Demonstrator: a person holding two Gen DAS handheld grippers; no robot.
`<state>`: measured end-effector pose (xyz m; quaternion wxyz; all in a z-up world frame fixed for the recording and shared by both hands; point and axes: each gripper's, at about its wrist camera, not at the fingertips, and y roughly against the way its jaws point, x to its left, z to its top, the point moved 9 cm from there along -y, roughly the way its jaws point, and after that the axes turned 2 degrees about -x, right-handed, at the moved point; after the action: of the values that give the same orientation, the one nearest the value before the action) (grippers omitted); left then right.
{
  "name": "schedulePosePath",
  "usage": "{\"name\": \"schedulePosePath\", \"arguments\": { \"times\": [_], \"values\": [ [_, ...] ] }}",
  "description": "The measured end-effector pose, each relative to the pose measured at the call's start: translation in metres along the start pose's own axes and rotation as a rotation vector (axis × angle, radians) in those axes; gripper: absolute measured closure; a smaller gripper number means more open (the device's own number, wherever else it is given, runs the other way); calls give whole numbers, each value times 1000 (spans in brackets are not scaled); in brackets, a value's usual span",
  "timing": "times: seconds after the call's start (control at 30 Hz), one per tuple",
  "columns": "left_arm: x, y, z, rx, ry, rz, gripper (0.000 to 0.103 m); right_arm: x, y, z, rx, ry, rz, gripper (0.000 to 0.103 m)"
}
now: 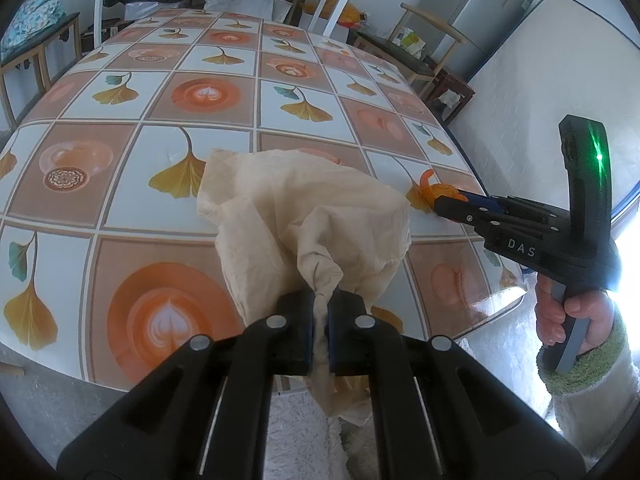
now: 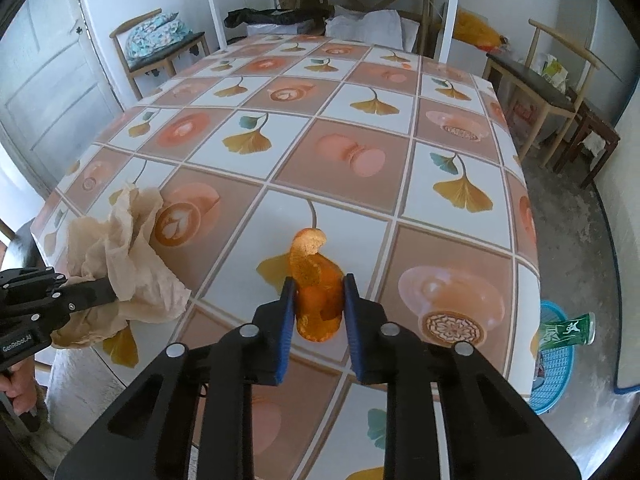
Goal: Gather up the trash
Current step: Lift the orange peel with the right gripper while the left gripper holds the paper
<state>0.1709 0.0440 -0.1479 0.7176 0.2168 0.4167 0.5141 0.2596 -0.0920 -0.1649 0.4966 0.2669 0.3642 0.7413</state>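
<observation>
1. The counter (image 2: 460, 168), under a slick printed cloth, carries both pieces of trash near its front edge. A blue basket (image 2: 554, 364) stands on the floor by its right corner and looks like the place for them.

2. The paper (image 1: 296, 216) is a big, crumpled, beige sheet: light, limp and easily torn, I judge. The left gripper (image 1: 320, 332) is clamped on a twisted neck of it, jaws nearly together, the rest billowing over the counter. A bunched fold like that is the best hold; a loose edge would slip or rip.

3. The peel (image 2: 316, 292), orange and curled, lies on the counter between the blue pads (image 2: 286, 320) of the right gripper (image 2: 318, 316), which press its sides. It looks light, springy and waxy, so a squeeze across the thick middle, not the thin curl, should hold.
</observation>
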Motion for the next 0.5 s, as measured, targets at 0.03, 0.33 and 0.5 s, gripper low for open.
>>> {"name": "schedulePosePath", "arguments": {
  "times": [0.03, 0.33, 0.5],
  "values": [
    [0, 0, 0, 0, -1, 0, 99, 0, 1, 0, -1, -4, 4, 82],
    [0, 0, 0, -3, -2, 0, 99, 2, 12, 8, -31, -22, 23, 83],
    [-5, 4, 5, -17, -1, -5, 99, 3, 21, 14, -55, -34, 36, 83]
  ]
}}
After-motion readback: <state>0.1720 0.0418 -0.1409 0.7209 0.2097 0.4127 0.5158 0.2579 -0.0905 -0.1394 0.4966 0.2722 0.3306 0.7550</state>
